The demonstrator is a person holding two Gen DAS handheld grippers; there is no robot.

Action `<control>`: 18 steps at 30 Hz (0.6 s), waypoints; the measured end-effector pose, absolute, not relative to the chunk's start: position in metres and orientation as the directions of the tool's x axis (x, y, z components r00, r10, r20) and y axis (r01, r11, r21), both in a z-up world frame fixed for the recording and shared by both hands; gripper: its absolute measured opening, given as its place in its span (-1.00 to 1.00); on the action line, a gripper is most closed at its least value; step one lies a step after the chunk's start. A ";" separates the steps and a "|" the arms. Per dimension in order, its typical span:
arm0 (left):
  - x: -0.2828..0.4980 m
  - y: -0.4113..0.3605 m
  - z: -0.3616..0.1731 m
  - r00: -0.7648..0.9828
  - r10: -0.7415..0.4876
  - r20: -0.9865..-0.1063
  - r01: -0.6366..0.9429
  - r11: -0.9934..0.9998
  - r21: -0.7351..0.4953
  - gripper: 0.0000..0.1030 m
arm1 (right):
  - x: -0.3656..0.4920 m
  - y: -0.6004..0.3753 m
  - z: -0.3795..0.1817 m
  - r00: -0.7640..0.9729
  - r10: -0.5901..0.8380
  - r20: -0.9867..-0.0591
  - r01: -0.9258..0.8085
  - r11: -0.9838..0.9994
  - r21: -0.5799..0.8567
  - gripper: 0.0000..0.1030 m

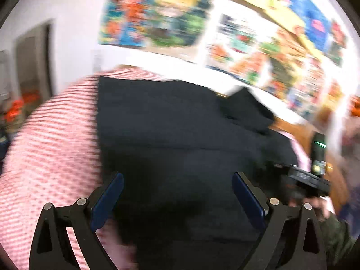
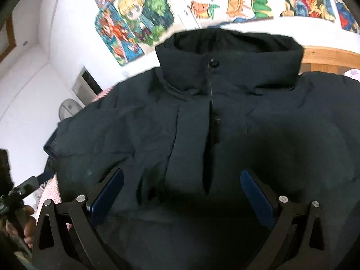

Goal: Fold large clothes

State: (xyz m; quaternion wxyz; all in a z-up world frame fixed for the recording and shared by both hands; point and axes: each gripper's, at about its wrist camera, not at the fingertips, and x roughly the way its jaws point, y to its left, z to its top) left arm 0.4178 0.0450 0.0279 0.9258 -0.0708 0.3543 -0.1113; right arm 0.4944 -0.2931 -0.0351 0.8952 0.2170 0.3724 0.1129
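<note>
A large dark navy padded jacket [image 2: 225, 117] lies front side up on the bed, its hood [image 2: 229, 51] at the far end and its closed placket running down the middle. My right gripper [image 2: 182, 171] hangs over the lower chest, open, with no cloth between its blue pads. In the blurred left wrist view the same jacket [image 1: 168, 123] fills the centre. My left gripper [image 1: 177, 175] stands open just above it, holding nothing. A folded sleeve with a ribbed cuff [image 2: 52, 145] lies at the jacket's left edge.
A pink-and-white patterned bedcover [image 1: 49, 135] lies under the jacket and shows to its left. A wooden headboard [image 2: 326, 60] and a white wall with colourful posters [image 2: 135, 18] stand behind. A white fan [image 2: 69, 108] stands at the left. A hand holds the other gripper's body [image 1: 310, 177] at the right.
</note>
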 end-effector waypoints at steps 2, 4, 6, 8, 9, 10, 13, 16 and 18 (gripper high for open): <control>0.419 0.062 0.022 0.737 -0.208 -0.643 0.104 0.975 -0.195 0.89 | 0.499 -0.293 -0.040 0.699 0.349 -0.625 0.010 0.868 0.496 0.61; 0.422 0.075 0.014 0.733 -0.179 -0.656 0.076 0.980 -0.182 0.89 | 0.498 -0.293 -0.045 0.693 0.340 -0.636 0.054 0.855 0.516 0.17; 0.424 0.082 0.008 0.739 -0.158 -0.655 0.063 0.984 -0.166 0.89 | 0.492 -0.292 -0.050 0.675 0.341 -0.654 0.090 0.842 0.532 -0.23; 0.425 0.085 0.006 0.754 -0.151 -0.639 0.059 0.985 -0.163 0.89 | 0.485 -0.289 -0.045 0.674 0.358 -0.646 0.093 0.827 0.555 -0.59; 0.424 0.085 0.007 0.761 -0.158 -0.630 0.063 0.983 -0.170 0.89 | 0.479 -0.289 -0.039 0.683 0.352 -0.640 0.092 0.828 0.554 -0.89; 0.422 0.087 0.008 0.763 -0.169 -0.623 0.070 0.981 -0.181 0.89 | 0.471 -0.291 -0.031 0.698 0.354 -0.622 0.087 0.820 0.565 -0.91; 0.421 0.082 0.014 0.777 -0.222 -0.589 0.122 0.971 -0.205 0.89 | 0.436 -0.305 0.005 0.763 0.334 -0.554 0.047 0.826 0.562 -0.92; 0.423 0.071 0.022 0.790 -0.246 -0.561 0.165 0.967 -0.192 0.89 | 0.400 -0.326 0.037 0.819 0.268 -0.508 0.039 0.857 0.514 -0.92; 0.424 0.063 0.027 0.792 -0.256 -0.555 0.183 0.966 -0.185 0.89 | 0.379 -0.344 0.053 0.841 0.218 -0.496 0.057 0.874 0.482 -0.92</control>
